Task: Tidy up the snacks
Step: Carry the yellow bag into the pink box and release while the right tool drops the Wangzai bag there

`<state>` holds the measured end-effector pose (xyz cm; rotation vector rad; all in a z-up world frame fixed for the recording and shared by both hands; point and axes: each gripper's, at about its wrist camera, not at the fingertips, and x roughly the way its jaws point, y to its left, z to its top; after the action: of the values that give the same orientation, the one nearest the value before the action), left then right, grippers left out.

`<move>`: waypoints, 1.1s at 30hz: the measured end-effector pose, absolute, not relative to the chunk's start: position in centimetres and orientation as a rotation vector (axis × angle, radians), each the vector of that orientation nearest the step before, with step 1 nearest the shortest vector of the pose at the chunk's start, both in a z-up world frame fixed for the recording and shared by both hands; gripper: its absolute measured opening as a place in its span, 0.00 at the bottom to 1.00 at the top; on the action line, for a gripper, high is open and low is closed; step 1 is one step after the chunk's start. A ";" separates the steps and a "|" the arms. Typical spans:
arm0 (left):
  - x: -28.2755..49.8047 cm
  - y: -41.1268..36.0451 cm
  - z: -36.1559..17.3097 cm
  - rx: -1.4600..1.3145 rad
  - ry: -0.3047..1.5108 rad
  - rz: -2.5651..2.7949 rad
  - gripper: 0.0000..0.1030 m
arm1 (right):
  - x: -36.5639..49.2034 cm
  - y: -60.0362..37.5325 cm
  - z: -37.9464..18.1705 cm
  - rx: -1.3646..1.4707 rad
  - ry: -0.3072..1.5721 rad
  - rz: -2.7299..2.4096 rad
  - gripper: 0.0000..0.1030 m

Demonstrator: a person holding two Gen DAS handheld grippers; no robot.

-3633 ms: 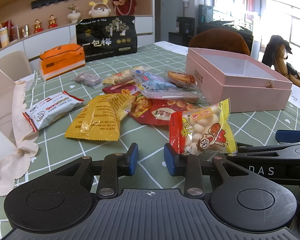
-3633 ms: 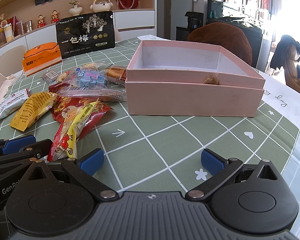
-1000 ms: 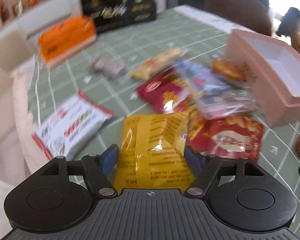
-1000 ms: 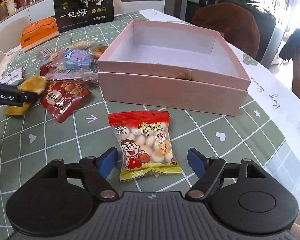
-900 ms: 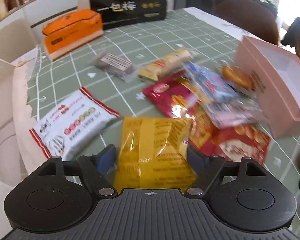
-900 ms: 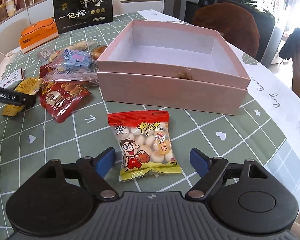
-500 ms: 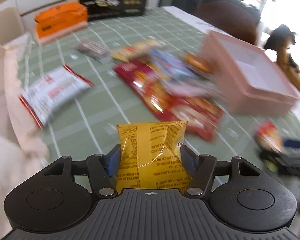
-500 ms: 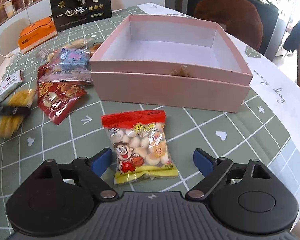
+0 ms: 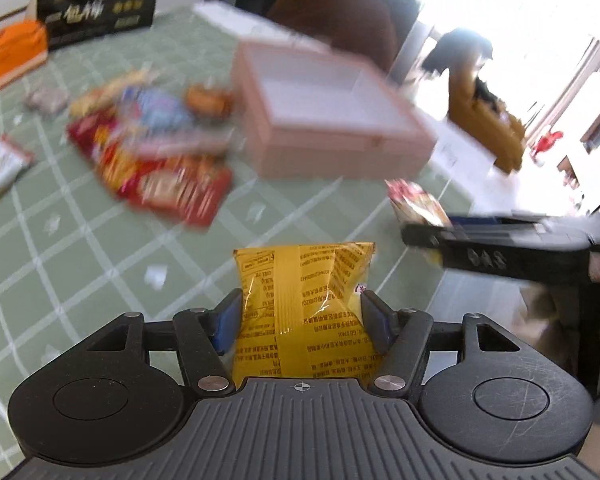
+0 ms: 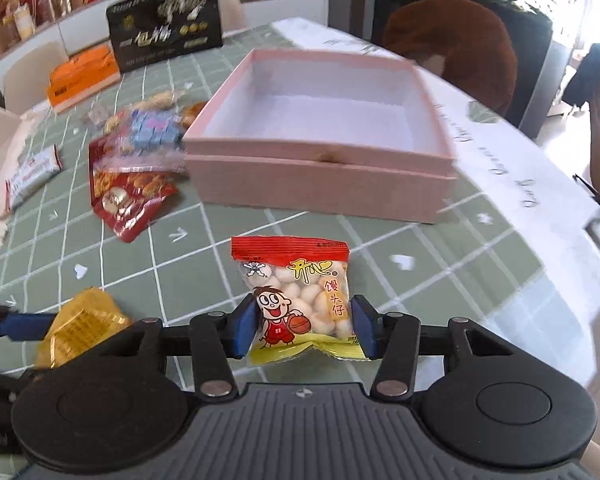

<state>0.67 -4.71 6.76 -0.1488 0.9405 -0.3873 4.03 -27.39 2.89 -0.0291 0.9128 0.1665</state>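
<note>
The left gripper (image 9: 300,316) pinches the yellow packet (image 9: 304,304), the right gripper (image 10: 304,324) the ball-snack packet (image 10: 300,300); either slippery bag may slide free before reaching the pink box (image 10: 320,176)

Snack pile (image 9: 152,152): smeared by motion in the left view, packets unreadable.
Pink box (image 9: 324,120): edges blurred there.
Yellow packet (image 10: 80,326): partly hidden behind the right gripper's body.

A brown chair (image 10: 452,36) stands behind the checked green tablecloth (image 10: 284,236)
</note>
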 end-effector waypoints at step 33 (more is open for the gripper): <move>19.6 -1.6 8.4 -0.077 0.810 -0.213 0.65 | 10.5 -31.9 2.1 0.036 0.860 0.170 0.62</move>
<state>19.55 -1.55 8.40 -0.0773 0.8095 -0.2135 10.55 -31.87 2.10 0.0364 0.8604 0.1699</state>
